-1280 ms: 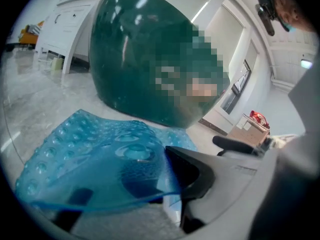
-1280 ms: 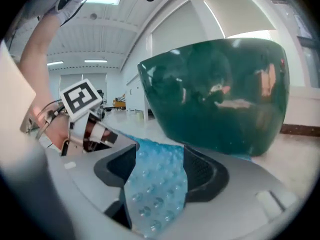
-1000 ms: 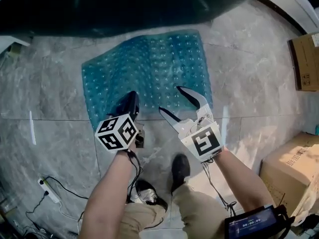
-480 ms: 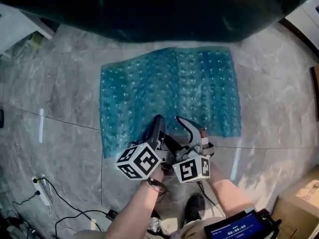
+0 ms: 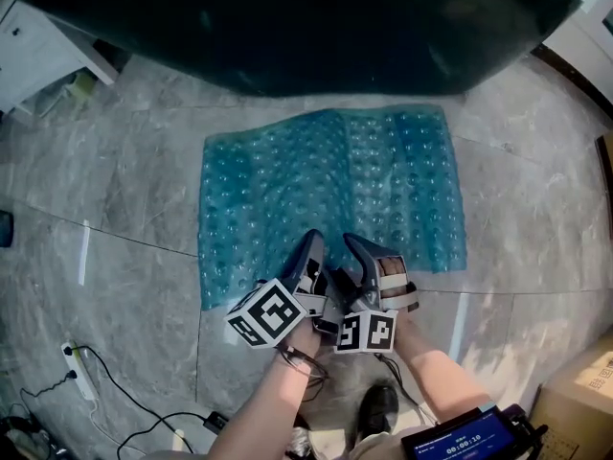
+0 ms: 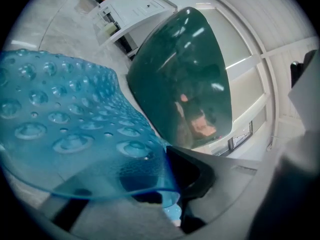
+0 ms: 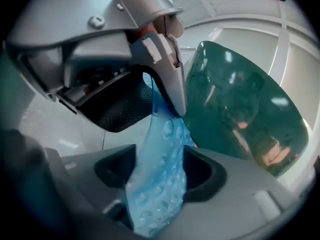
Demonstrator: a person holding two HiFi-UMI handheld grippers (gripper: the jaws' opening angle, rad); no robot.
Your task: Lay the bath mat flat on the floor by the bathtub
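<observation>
The blue bubbled bath mat (image 5: pixel 326 190) lies spread on the grey stone floor in front of the dark green bathtub (image 5: pixel 306 27). Both grippers sit side by side at the middle of its near edge. My left gripper (image 5: pixel 311 245) is shut on that edge; in the left gripper view the mat (image 6: pixel 65 129) runs out from the pinched jaws (image 6: pixel 167 196) toward the tub (image 6: pixel 185 84). My right gripper (image 5: pixel 362 249) has just been opening its jaws. A strip of mat (image 7: pixel 157 194) passes loosely between them, beside the left gripper (image 7: pixel 115 99).
A white cabinet (image 5: pixel 38 46) stands at the far left by the tub. A power strip with cables (image 5: pixel 81 367) lies on the floor at the near left. A cardboard box (image 5: pixel 584 391) is at the near right. The person's shoe (image 5: pixel 378 410) is just behind the grippers.
Both grippers have come down and together to the mat's near edge, with the right one moving further. The right jaws have spread wider. The mat lies flatter in front of the tub.
</observation>
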